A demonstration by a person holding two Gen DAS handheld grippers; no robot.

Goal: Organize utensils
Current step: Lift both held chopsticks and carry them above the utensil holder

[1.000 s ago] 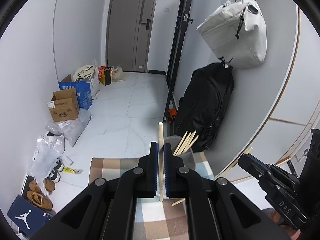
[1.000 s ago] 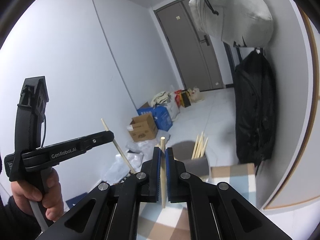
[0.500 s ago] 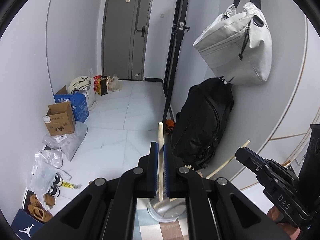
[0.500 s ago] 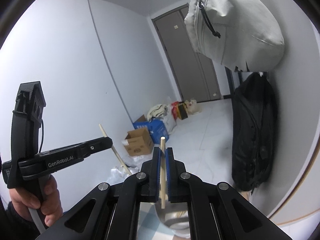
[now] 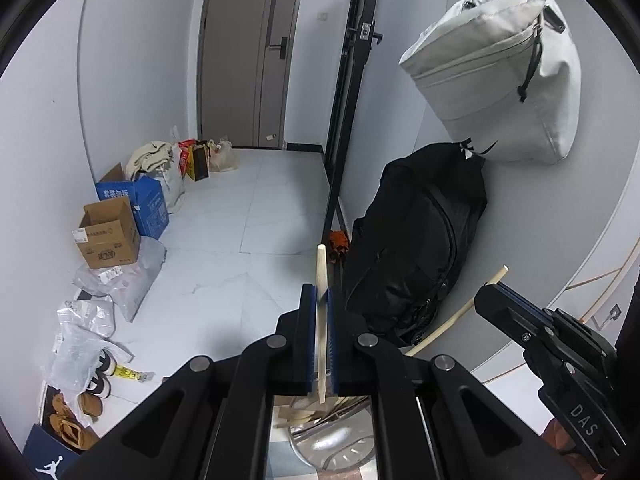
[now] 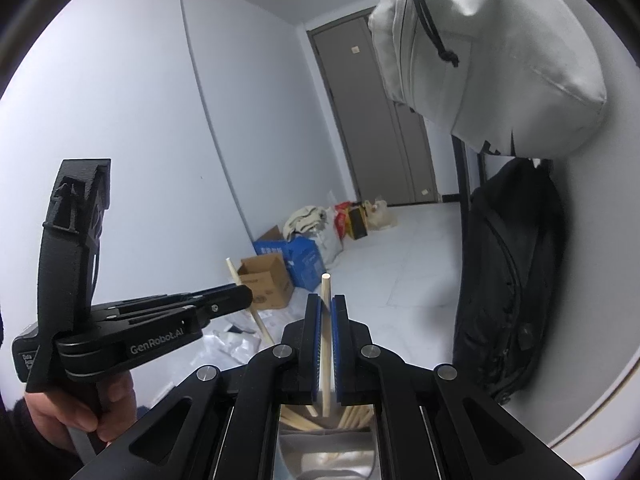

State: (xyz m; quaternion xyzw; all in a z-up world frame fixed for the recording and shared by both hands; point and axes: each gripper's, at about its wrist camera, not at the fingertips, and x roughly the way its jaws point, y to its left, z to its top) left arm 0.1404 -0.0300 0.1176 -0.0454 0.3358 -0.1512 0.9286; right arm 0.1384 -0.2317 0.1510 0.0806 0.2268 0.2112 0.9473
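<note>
Ahead of me: grey door [image 5: 244, 52] at far end of floor [image 5: 256, 216]. Cardboard box [image 5: 107, 233], blue box [image 5: 138, 204] along left wall. Black backpack [image 5: 416, 256] against right wall, pale bag [image 5: 500, 80] hanging above.

The metal cup [image 5: 340, 440] now sits right under both grippers. The checked cloth is almost out of sight. The bags look bigger.

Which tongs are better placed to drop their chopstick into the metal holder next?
Probably the right tongs: their chopstick hangs over the holder's opening. The left tongs' chopstick ends near its rim.
</note>
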